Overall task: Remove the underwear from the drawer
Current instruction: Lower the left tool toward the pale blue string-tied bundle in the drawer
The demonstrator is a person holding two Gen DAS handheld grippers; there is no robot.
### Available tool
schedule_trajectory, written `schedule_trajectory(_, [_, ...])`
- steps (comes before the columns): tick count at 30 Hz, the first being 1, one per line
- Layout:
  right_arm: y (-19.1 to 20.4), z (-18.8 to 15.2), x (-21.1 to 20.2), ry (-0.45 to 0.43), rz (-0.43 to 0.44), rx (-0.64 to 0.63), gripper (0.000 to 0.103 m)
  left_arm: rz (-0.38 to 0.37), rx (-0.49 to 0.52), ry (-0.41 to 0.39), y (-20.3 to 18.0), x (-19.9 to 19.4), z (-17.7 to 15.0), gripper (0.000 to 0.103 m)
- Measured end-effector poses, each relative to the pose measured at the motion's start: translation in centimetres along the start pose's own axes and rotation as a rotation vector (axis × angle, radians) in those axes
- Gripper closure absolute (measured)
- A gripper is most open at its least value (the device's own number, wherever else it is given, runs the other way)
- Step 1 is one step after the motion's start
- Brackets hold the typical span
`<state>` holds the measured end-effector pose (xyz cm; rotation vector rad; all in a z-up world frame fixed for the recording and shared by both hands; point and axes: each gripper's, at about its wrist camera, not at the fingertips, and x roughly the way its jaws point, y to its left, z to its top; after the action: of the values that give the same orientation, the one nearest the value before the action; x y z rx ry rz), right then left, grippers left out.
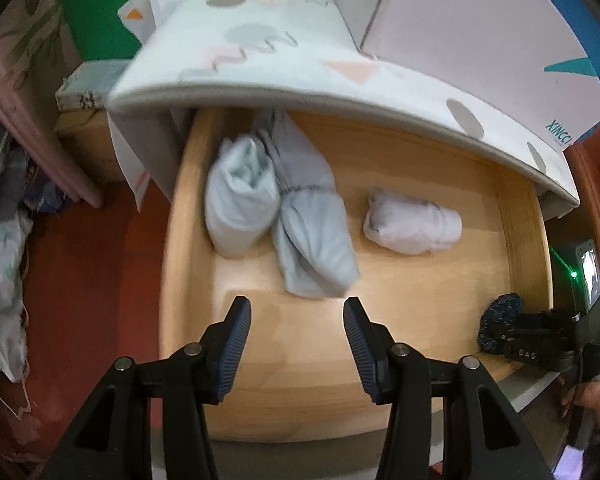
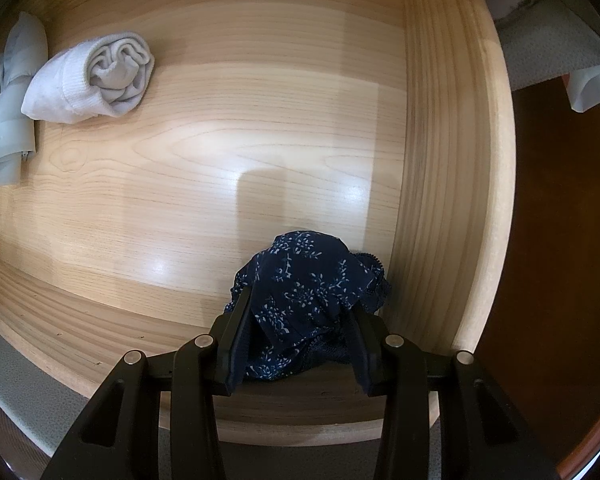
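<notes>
At the drawer's (image 2: 440, 128) near right corner, our right gripper (image 2: 300, 320) clenched the navy floral underwear (image 2: 308, 276); our left gripper (image 1: 298, 332) hung released.

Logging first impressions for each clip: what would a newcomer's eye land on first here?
The dark blue flowered underwear pinched in the right gripper, near the wooden drawer's front right corner. Next, the pale rolled bundles at the drawer's back left, with the left gripper open and empty above the bare wood.
</notes>
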<state>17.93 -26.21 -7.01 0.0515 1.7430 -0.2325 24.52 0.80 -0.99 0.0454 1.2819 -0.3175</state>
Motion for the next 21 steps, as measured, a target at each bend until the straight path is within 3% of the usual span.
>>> schedule_trajectory(6, [-0.6,0.4,-0.4,0.001,-0.001,-0.001,0.064,0.043,0.061,-0.022,1.5,-0.3,1.3,0.054])
schedule_trajectory(13, [-0.5,0.4,-0.1,-0.002,0.003,-0.001,0.064,-0.062,0.156,0.008,0.1,0.6,1.3,0.054])
schedule_trajectory(16, [-0.5,0.4,0.1,-0.003,0.003,0.0,0.064,-0.072,0.196,0.041,-1.1,1.9,1.3,0.054])
schedule_trajectory(21, [-0.6,0.5,0.2,-0.004,0.005,0.001,0.064,-0.067,0.173,0.055,-1.7,2.9,2.2,0.054])
